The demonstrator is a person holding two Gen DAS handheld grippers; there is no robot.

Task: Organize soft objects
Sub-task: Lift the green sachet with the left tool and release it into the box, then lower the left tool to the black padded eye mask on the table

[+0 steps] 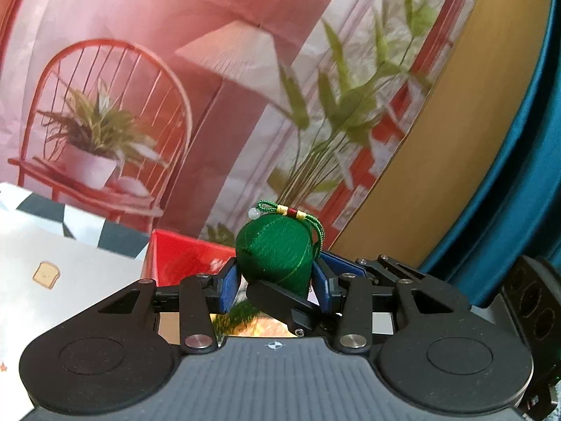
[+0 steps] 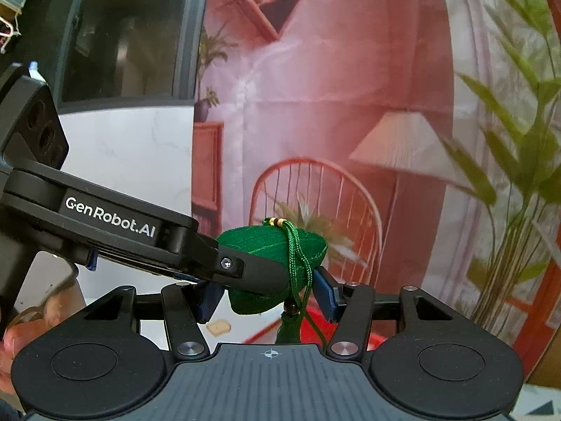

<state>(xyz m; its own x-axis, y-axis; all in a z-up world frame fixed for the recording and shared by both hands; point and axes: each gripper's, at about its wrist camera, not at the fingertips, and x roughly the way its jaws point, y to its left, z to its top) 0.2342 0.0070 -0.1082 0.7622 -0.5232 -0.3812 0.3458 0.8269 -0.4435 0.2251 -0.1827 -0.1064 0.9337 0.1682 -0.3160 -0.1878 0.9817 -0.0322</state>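
A green thread-wrapped soft pouch (image 1: pixel 275 254) with a green cord, gold and red bands and a white bead is held in the air. My left gripper (image 1: pixel 277 282) has its blue pads against both sides of it. The right gripper's black finger (image 1: pixel 277 301) crosses under the pouch. In the right wrist view the same pouch (image 2: pixel 270 245) sits between my right gripper's (image 2: pixel 268 298) blue pads, with the left gripper (image 2: pixel 115 224) reaching in from the left and clamping it. A tassel (image 2: pixel 287 329) hangs below.
A red container (image 1: pixel 182 259) stands just behind the pouch, on a white tablecloth with a toast print (image 1: pixel 45 273). A printed backdrop with a red chair, lamp and plants (image 1: pixel 245 87) fills the back. A teal curtain (image 1: pixel 519 140) hangs at right.
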